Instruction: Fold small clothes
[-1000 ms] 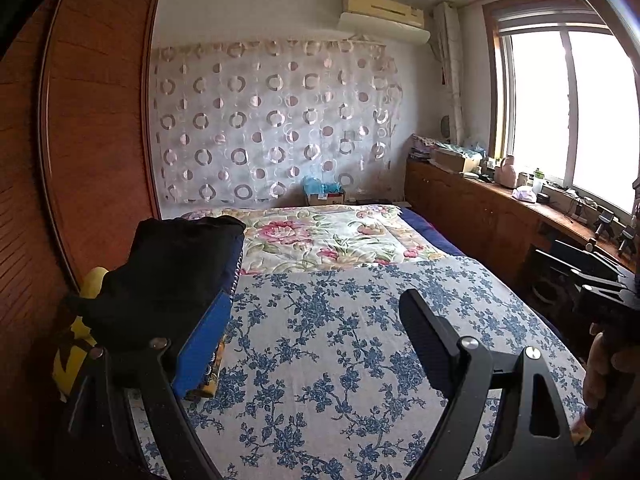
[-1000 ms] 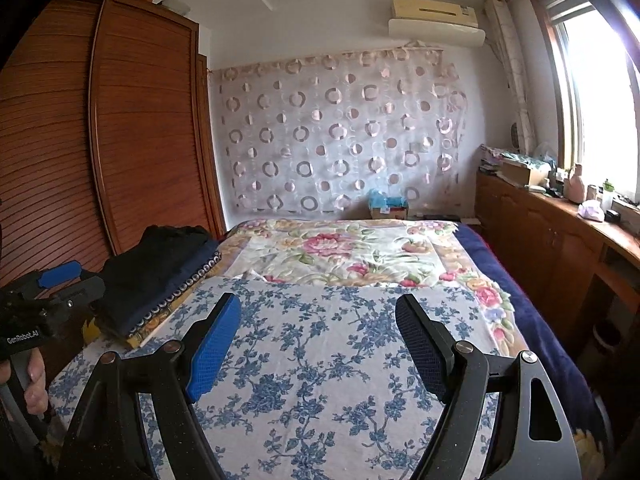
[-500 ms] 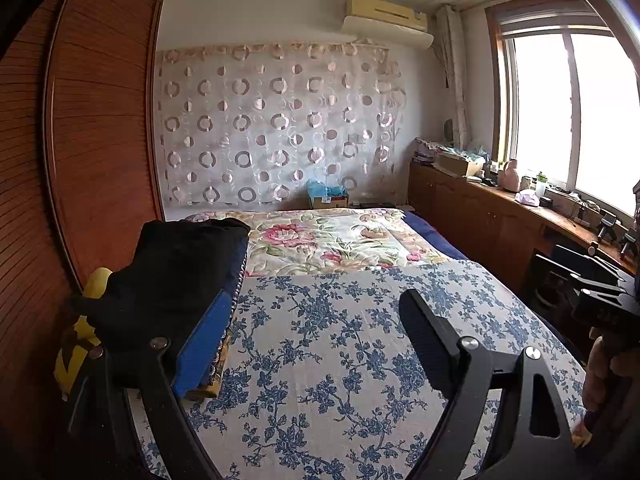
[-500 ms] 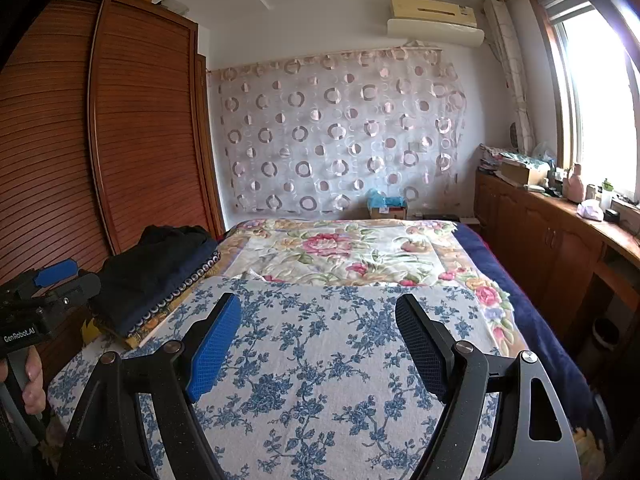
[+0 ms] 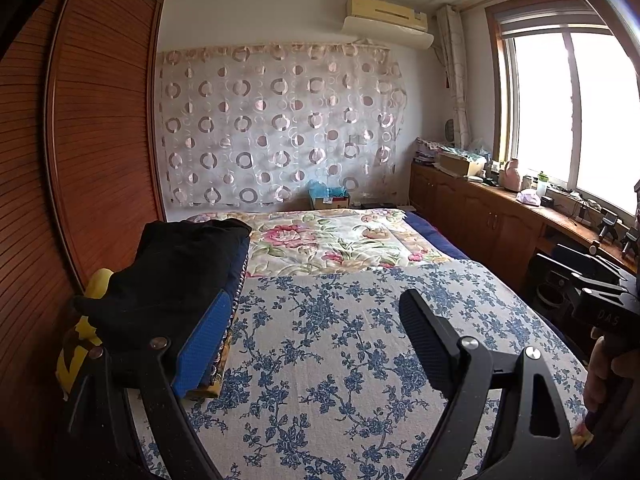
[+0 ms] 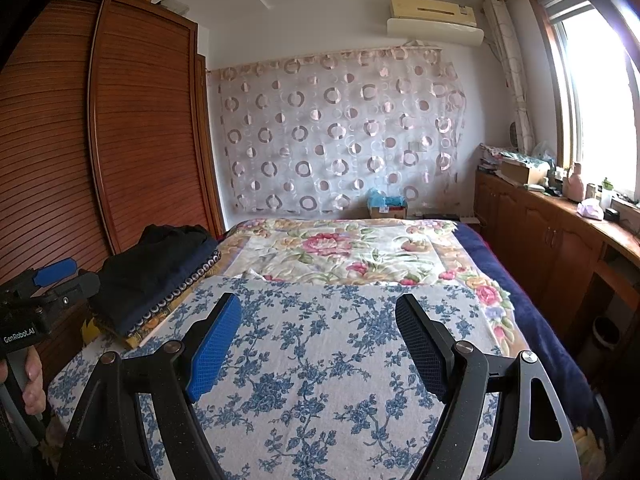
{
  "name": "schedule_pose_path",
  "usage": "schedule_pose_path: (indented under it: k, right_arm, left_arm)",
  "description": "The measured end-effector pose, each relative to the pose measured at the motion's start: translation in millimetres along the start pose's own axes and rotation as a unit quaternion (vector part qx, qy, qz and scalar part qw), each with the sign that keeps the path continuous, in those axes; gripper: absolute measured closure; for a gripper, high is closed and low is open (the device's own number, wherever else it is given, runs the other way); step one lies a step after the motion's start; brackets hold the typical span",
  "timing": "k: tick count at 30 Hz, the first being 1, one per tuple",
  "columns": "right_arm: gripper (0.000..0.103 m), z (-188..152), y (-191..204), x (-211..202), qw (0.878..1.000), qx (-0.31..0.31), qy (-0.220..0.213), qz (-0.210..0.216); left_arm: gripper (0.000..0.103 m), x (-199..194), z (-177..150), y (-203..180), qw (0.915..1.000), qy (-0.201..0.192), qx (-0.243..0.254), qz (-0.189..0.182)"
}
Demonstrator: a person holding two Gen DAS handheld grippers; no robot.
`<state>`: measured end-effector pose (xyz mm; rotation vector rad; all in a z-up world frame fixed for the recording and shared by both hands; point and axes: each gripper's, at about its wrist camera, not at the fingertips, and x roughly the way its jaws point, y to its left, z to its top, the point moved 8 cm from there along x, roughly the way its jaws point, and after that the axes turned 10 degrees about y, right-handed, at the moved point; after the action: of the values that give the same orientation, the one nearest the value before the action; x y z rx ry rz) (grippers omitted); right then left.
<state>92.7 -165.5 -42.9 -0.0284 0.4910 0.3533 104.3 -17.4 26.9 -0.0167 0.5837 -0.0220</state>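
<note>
Both grippers idle over the bed, clothes stacked at its left edge

I hold the left gripper (image 5: 312, 340) and the right gripper (image 6: 320, 340) with jaws spread wide and nothing between them, both hovering above the blue-flowered sheet (image 6: 320, 360). The pile of dark clothes (image 5: 172, 280) sits at the bed's left edge against the wardrobe (image 5: 100, 140), just beyond my left gripper's blue pad. My worry: the pile is layered, so if I pinch too deep I may drag up several garments at once and topple the lot toward the gap beside the wardrobe. The black top piece shows few creases or edges from here, so I could also grab mid-cloth and end with a bunched lump rather than a clean corner.
</note>
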Motion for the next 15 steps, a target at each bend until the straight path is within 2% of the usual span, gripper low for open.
schedule_pose_path:
  k: [15]
  right_arm:
    - [0.022, 0.8, -5.0, -3.5, 1.000, -0.002, 0.002, 0.005]
  left_arm:
    - [0.016, 0.5, -0.5, 0.1, 1.0000, -0.001, 0.000, 0.000]
